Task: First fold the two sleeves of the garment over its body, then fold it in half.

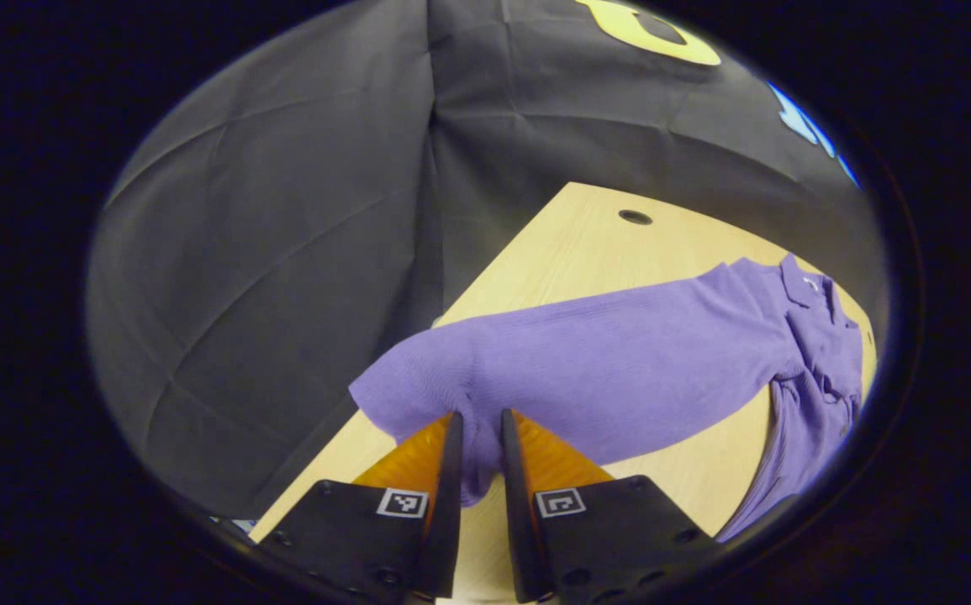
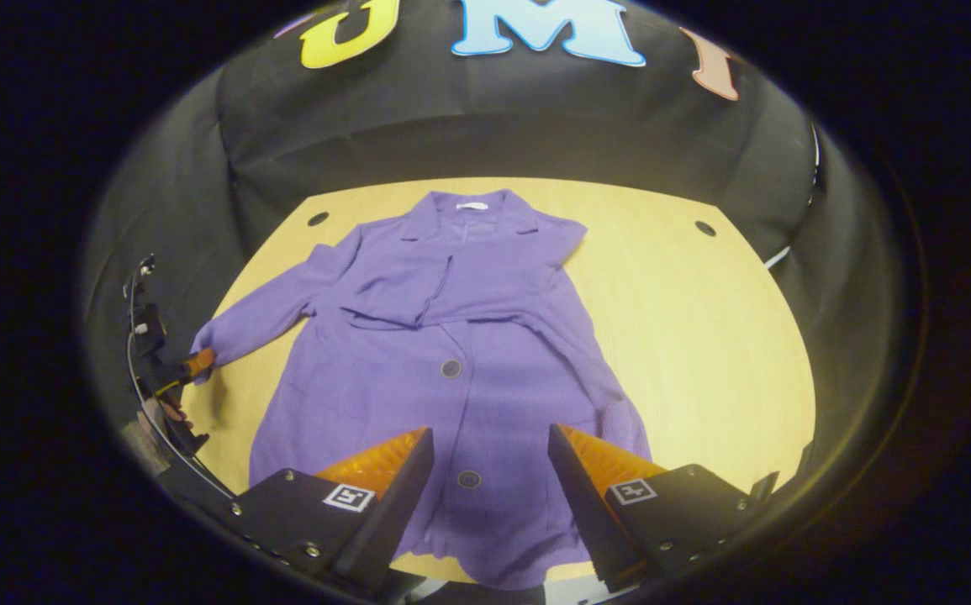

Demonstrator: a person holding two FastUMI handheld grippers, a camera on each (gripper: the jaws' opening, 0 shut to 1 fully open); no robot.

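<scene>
Purple knit cardigan (image 2: 451, 353) flat on the wooden table (image 2: 704, 336), one sleeve pinched

The garment's a soft, fine-ribbed purple knit with a collar and dark round buttons (image 2: 451, 368) down the front; there's a small white neck label (image 2: 472, 206), too tiny to read. One sleeve (image 2: 569, 353) already lies across the body, the other sleeve (image 1: 586, 361) stretches out toward the table's left edge. The left gripper (image 1: 480, 437) has its fingers nearly closed, clamping that cuff. The right gripper (image 2: 489, 470) hovers over the near hem, fingers wide apart, gripping nothing. The light wood table has round holes (image 2: 705, 228) near the far corners.
</scene>
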